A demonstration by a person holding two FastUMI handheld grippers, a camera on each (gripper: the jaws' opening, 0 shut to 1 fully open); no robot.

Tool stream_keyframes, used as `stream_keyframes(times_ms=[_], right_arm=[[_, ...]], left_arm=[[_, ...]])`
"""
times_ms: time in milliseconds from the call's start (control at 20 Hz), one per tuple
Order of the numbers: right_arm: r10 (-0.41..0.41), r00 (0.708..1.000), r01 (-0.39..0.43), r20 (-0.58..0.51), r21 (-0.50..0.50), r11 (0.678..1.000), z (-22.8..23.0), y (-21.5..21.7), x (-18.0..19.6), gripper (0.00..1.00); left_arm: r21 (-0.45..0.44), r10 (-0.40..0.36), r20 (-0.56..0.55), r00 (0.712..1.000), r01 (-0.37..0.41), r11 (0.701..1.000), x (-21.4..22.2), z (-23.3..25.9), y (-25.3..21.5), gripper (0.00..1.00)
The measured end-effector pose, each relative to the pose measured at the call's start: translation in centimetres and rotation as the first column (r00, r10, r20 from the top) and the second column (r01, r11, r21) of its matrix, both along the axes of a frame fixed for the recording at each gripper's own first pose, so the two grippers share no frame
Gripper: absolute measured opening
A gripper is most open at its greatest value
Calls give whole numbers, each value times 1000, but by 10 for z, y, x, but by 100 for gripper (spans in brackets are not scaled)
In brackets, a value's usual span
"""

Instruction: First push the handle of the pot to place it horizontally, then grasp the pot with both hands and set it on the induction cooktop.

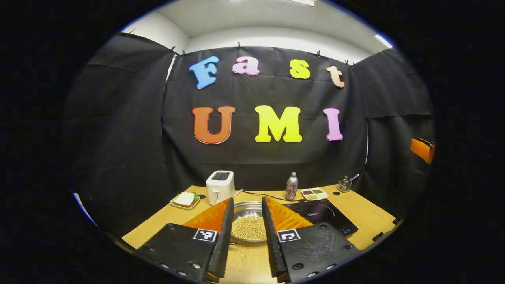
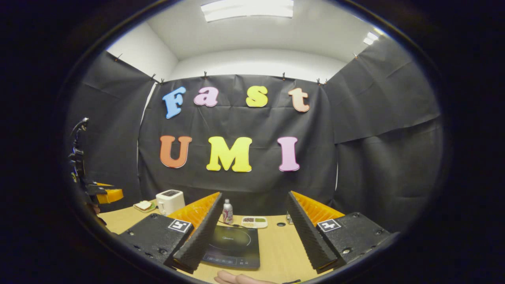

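A steel pot filled with pale beans sits on the wooden table, left of the black induction cooktop. In the left gripper view my left gripper is open, hovering in front of the pot, which shows in the gap between its fingers. I cannot make out the pot's handle. In the right gripper view my right gripper is held wide open above the table, with the cooktop below and between its fingers. Nothing is held by either gripper.
Along the back stand a white toaster, a sandwich plate, a bottle, a small divided tray and a utensil holder. A cable runs to the cooktop. A hand lies at the near table edge.
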State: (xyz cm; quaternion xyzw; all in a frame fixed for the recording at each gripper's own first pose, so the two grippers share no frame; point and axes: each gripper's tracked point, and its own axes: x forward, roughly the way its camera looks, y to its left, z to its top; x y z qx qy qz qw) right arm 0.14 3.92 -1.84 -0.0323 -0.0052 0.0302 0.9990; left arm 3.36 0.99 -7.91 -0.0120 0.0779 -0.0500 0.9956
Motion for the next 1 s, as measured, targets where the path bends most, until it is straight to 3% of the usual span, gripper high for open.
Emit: stream_keyframes(times_ms=[50,100,200,450,700,1000], right_arm=[[0,1000,0,-1,2,1000,0,0,1,99],[2,1000,-1,-3,5,1000,0,1,2,98],[6,1000,-6,-6,4,1000,-2,2,3,98],[44,999,-44,-22,0,999,-11,17,6,100],[71,997,-71,-41,-16,997,-24,35,10,98],[65,994,-67,-82,-24,997,-42,40,21,99]], left_arm=[[-14,-10,-17,1000,10,1000,1,-5,0,39],[-28,-12,-32,999,11,1000,4,-12,-1,20],[-43,-23,-72,997,20,999,7,-27,-1,1],[-25,-25,-210,977,20,999,21,-88,1,0],[-40,-49,-361,931,37,999,27,-152,2,0],[-31,-65,-454,889,57,998,34,-200,-1,0]])
